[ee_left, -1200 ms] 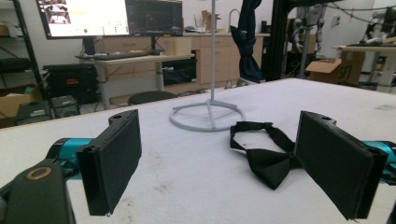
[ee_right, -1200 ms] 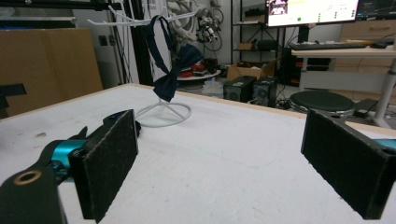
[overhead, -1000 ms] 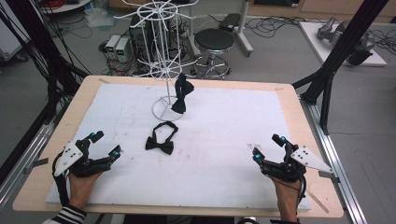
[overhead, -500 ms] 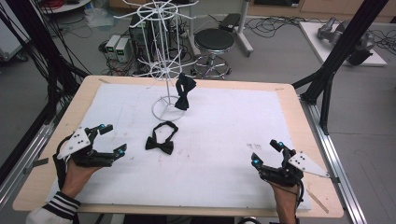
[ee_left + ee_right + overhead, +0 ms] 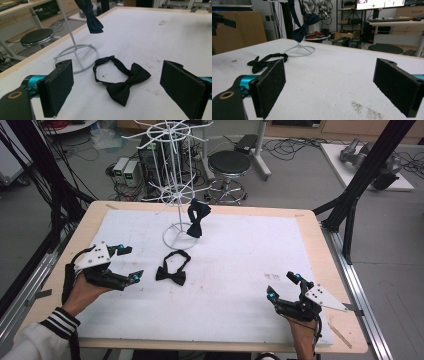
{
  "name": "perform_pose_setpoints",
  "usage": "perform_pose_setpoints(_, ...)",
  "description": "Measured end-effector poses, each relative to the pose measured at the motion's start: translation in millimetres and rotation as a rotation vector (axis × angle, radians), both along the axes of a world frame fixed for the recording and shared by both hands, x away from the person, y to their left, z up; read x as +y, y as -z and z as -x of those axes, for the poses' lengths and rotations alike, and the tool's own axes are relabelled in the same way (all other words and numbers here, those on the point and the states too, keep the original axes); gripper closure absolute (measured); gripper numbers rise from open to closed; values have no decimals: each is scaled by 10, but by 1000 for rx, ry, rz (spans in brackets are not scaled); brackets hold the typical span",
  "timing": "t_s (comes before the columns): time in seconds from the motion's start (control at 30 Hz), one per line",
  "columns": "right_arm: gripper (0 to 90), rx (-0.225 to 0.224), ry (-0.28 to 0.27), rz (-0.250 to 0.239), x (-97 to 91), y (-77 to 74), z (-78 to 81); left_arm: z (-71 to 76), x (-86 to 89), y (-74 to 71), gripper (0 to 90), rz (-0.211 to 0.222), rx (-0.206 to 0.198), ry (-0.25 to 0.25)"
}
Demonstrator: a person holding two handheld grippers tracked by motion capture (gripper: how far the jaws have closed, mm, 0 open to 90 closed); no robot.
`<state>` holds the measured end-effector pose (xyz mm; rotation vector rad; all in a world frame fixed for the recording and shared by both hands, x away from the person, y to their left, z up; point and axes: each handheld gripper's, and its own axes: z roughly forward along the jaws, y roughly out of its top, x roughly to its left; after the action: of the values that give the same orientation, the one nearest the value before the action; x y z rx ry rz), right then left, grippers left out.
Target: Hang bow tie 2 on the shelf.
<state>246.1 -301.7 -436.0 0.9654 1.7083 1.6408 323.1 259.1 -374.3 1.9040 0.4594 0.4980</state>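
Beside the black bow tie (image 5: 171, 270) (lying flat), the left gripper (image 5: 128, 264) hovers, jaws spread wide.

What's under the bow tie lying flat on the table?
The bow tie lies on the white mat, strap loop showing bare mat inside. Whatever is directly beneath the bow is covered.

Open tabletop (image 5: 240, 285) between left claw (image 5: 131, 264) and bow tie (image 5: 171, 270); wire rack (image 5: 176, 195) stands just behind it.
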Motion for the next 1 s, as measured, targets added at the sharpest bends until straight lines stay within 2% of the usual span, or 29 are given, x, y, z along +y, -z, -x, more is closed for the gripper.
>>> perform_pose_setpoints(0.17,102,-3,3,4,-1,36,11,-101,-34,-36,122,-60,30,25)
perform_pose_setpoints(0.33,102,-8,0,5,1,61,8,-165,-86,-46,123,-98,45,49)
perform_pose_setpoints(0.43,102,-8,-6,6,11,65,5,-189,-150,-51,123,-148,52,65)
perform_pose_setpoints(0.57,102,-17,-11,3,15,67,2,-218,-260,-100,123,-203,59,120)
perform_pose_setpoints(0.7,102,-10,0,-14,-1,95,10,-261,-361,-137,123,-237,70,150)
perform_pose_setpoints(0.83,102,-13,2,-2,8,133,-1,-314,-464,-140,123,-291,86,179)
perform_pose_setpoints(1.0,102,-5,-2,6,26,159,-4,-358,-580,-131,123,-334,100,219)
